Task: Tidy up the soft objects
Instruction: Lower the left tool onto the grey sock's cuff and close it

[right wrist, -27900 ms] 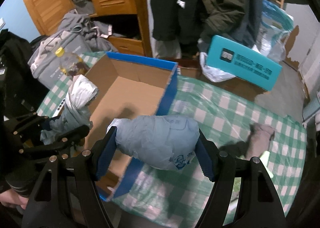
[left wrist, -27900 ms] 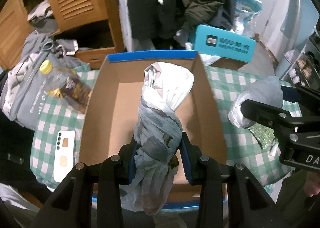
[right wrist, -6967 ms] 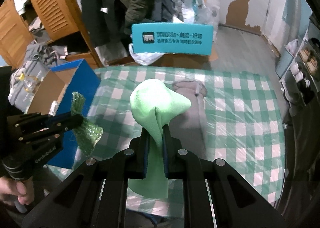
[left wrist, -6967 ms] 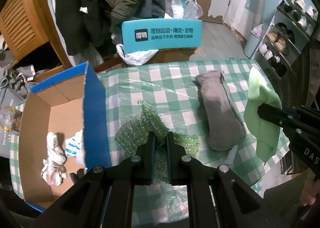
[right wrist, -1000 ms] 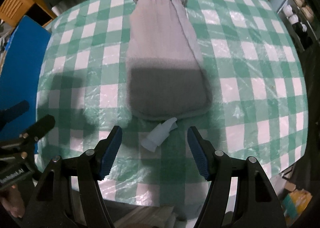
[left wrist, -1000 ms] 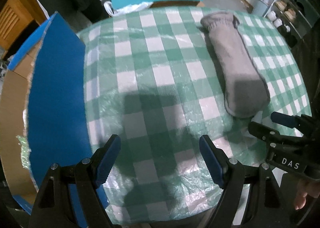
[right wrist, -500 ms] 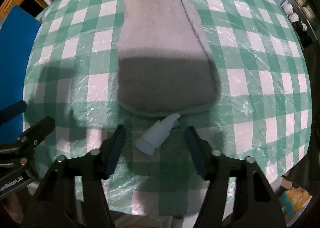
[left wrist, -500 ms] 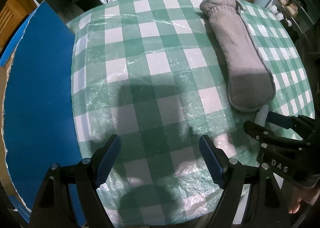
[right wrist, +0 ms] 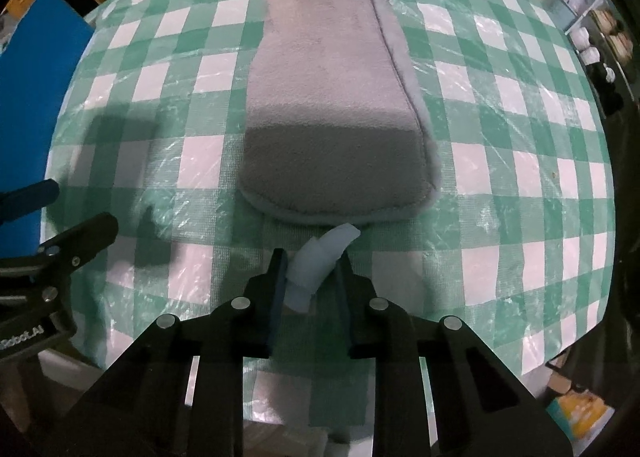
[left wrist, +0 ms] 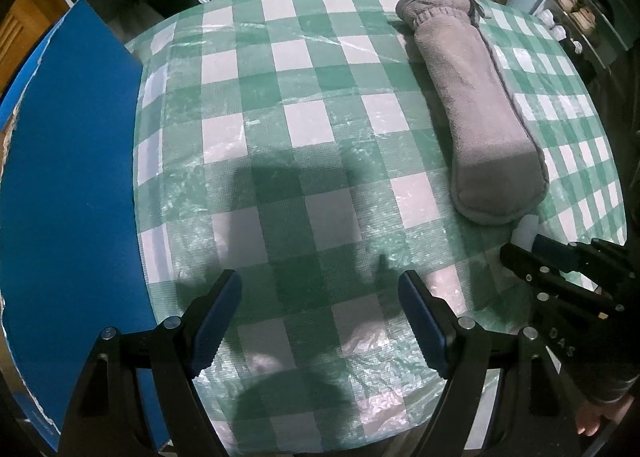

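The grey fleece mitt [left wrist: 478,105] lies flat at the right of the left wrist view, long axis running from upper centre to lower right, its rounded end toward the right gripper [left wrist: 524,245] at the frame's right edge. The left gripper [left wrist: 318,305] hangs spread and empty over the checked plastic-covered tablecloth [left wrist: 308,69]; a blue box wall [left wrist: 68,185] fills the left.

In the right wrist view the mitt [right wrist: 332,97] lies dead ahead, plush, lengthwise. The right gripper [right wrist: 312,273] is nearly closed around a small pale-blue soft piece [right wrist: 320,261] just below the mitt; contact is unclear.
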A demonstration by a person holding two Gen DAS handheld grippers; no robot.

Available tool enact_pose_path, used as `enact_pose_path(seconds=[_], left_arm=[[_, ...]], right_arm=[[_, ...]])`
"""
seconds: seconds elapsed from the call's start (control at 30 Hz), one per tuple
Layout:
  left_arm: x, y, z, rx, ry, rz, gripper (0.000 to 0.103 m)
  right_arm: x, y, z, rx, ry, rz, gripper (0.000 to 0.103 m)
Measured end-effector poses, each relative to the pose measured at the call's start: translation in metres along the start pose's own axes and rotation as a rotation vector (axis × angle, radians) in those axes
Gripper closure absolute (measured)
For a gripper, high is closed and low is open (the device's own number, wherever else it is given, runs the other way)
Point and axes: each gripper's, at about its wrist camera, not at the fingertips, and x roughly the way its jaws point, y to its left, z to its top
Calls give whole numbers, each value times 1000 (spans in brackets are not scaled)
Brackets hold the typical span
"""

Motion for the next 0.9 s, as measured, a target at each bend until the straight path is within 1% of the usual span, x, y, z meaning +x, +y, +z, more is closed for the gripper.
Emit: enact_pose_path(seconds=[0.23,0.37,0.43,0.57,0.6,0.63,0.83,0.87,0.9], left_arm=[[3,-5,3,-5,9,-29,21],[1,-8,8,-5,3,-48,21],[-1,-11,10,-8,-4,-61,13],[-4,-22,21,-17,-13,-93,12],[-4,-25,25,-22,-13,-107,12],[-3,-27,28,-26,-14,-113,12],[-6,-31,48,-53,-15,-155,12],[-10,-33,44,-54,-17,-159,12],[-11,-35,49,-55,-20,-166,12]], right_arm=[[-16,-26,3,37,-50,36,82],[-27,-35,4,51,-85,42,82],[-33,-41,3,53,-105,42,82],[-46,-50,7,60,-142,41,82],[-48,-53,9,61,-148,39,82],[-52,-60,21,60,-153,37,82],[-61,-77,38,66,-188,29,82],[-61,-79,39,69,-193,29,82],[-62,-83,42,74,-198,29,82]])
